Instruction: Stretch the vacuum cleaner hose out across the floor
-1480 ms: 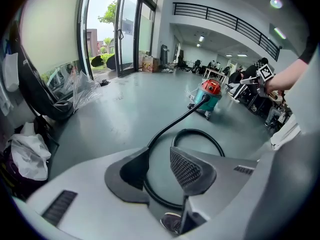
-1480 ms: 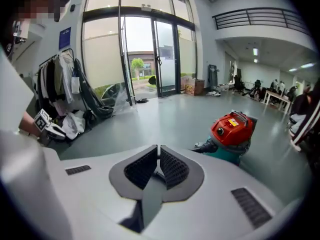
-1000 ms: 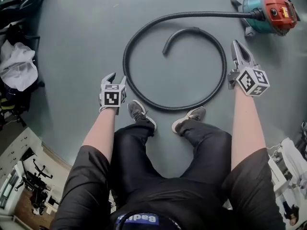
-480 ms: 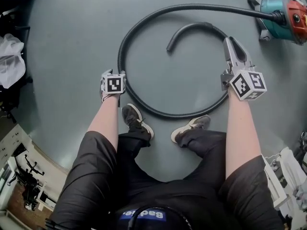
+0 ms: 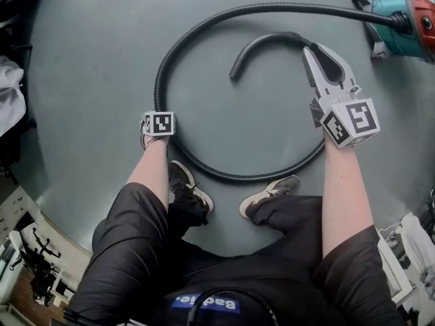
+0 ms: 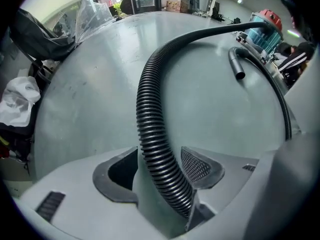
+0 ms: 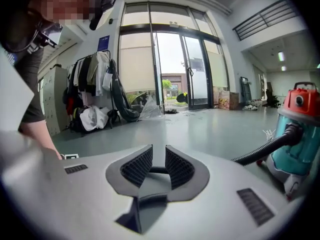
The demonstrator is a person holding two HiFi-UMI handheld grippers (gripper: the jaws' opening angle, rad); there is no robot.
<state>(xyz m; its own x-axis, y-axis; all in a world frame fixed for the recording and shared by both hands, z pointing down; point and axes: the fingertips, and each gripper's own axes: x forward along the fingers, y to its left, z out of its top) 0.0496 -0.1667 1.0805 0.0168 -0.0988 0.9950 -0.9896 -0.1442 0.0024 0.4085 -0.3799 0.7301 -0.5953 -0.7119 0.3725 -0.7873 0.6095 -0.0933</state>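
The black ribbed vacuum hose (image 5: 163, 66) lies coiled in a spiral on the grey floor. It runs from the teal and red vacuum cleaner (image 5: 401, 19) at the top right, and its free end (image 5: 234, 72) lies inside the coil. My left gripper (image 5: 153, 131) points straight down over the coil's left side. In the left gripper view the hose (image 6: 150, 119) passes between the jaws, which have just been opening; the pads (image 6: 200, 166) do not press it. My right gripper (image 5: 311, 53) hovers over the inner turn, its jaws just opened to a narrow gap with nothing in it.
The person's two shoes (image 5: 187, 182) stand just inside the coil's near edge. A white cloth and dark bags (image 5: 8, 94) lie at the left wall. The right gripper view shows a clothes rack (image 7: 95, 94) and glass doors (image 7: 170, 69) beyond.
The left gripper has dropped down onto the hose at the coil's left side. The right gripper has moved forward and inward, from outside the coil to over its inner turn.
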